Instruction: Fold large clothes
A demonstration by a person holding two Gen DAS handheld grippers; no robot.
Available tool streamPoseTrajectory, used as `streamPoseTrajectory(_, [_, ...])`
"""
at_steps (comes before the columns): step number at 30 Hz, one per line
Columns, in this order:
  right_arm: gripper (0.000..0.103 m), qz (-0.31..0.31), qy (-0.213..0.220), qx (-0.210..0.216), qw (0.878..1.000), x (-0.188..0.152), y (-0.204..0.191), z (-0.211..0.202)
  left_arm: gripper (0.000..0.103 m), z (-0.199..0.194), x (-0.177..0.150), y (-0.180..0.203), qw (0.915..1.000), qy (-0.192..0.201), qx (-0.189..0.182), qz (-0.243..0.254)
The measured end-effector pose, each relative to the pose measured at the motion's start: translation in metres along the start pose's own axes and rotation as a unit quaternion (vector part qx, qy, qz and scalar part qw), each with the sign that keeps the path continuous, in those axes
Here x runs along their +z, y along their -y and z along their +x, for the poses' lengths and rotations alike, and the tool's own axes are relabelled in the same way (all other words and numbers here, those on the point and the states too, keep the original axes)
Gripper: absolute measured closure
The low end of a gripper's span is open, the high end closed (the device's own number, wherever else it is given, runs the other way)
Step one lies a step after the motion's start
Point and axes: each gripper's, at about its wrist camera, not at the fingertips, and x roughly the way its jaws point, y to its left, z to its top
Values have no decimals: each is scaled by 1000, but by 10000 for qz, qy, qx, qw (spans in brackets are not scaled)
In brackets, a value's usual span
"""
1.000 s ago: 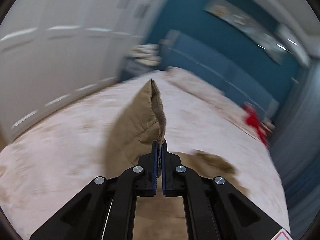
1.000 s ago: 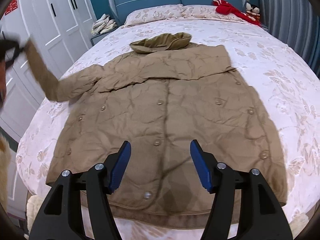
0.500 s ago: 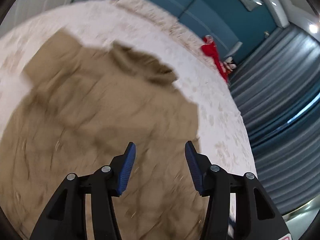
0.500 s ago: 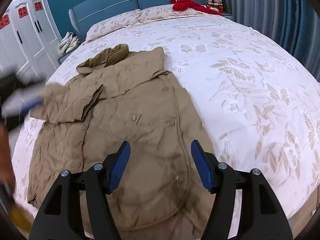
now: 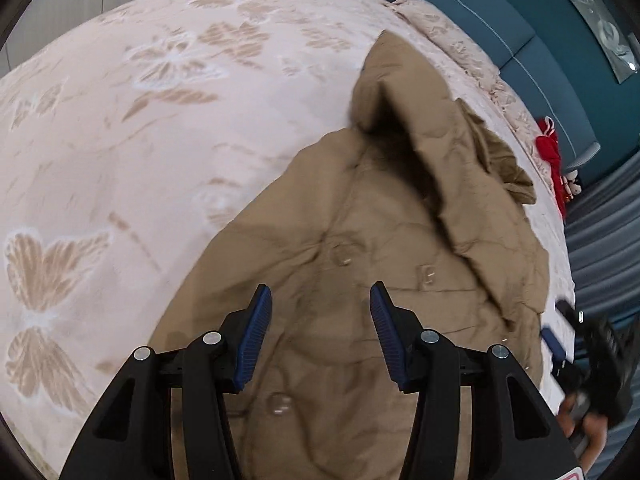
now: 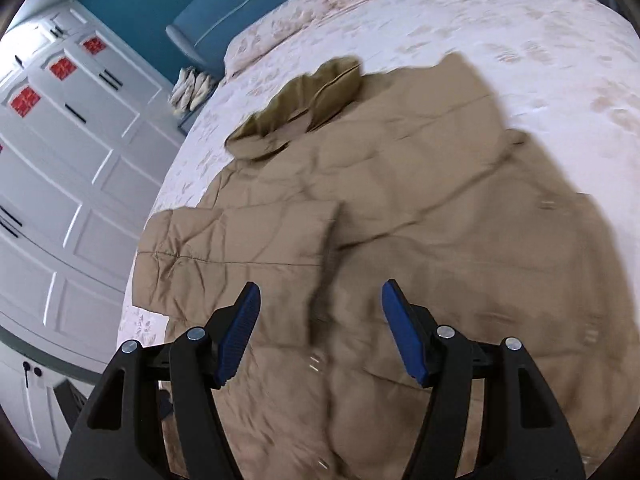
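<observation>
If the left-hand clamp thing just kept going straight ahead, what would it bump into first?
Most likely the tan coat spread on the bed. The left gripper is open, pointing at the buttoned front; depth is hard to judge.

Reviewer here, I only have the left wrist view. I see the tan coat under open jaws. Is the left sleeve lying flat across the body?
Observer: Yes. In the right wrist view the sleeve lies folded across the coat, its cuff end near the middle.
Reviewer: Is the right gripper holding fabric?
Observer: No. The right gripper is open, hanging over the coat's lower part with nothing between its fingers.
Reviewer: What stands on that side of the bed?
Observer: A white wardrobe with red square stickers on its upper doors, beside the bed.
</observation>
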Motion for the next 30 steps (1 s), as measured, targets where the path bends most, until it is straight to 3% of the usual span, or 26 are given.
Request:
streamPoseTrajectory(3, [42,-125,-197,-67,9997,1,-15,27,53,4,-2,2,9998,19,47,177])
streamPoseTrajectory(5, [53,-227,-338,-115,9991,0,-22,42,53,7,-3,2,9995,31,110,281])
streamPoseTrajectory(6, [72,-285,-379,-186,9987,-1,-24,46,53,9,-3,2,9995,21,126,306])
streamPoseTrajectory(7, [102,-413,-380,-308,9979,1,-27,49,53,10,-3,2,9994,17,136,326])
streamPoseTrajectory(9, [103,-597,-228,-244,9977,12,-30,41,54,9,0,2,9994,17,148,320])
streamPoseTrajectory(11, [103,-874,193,-343,9954,29,-37,18,55,6,7,3,9994,74,143,293])
streamPoseTrajectory(13, [103,-1286,764,-615,9868,54,-44,-14,55,2,18,9,9992,191,159,325])
streamPoseTrajectory(17, [103,-1650,1339,-1234,9693,95,-35,-48,55,7,55,40,9984,348,-132,429])
streamPoseTrajectory(20, [103,-1665,1270,-1500,9663,111,-13,-43,55,15,82,66,9974,402,-480,351])
streamPoseTrajectory(23, [103,-1529,982,-1691,9687,114,14,-21,55,29,111,94,9967,525,-526,335])
streamPoseTrajectory(30, [103,-1256,478,-1818,9741,97,61,27,56,88,149,122,9981,472,135,379])
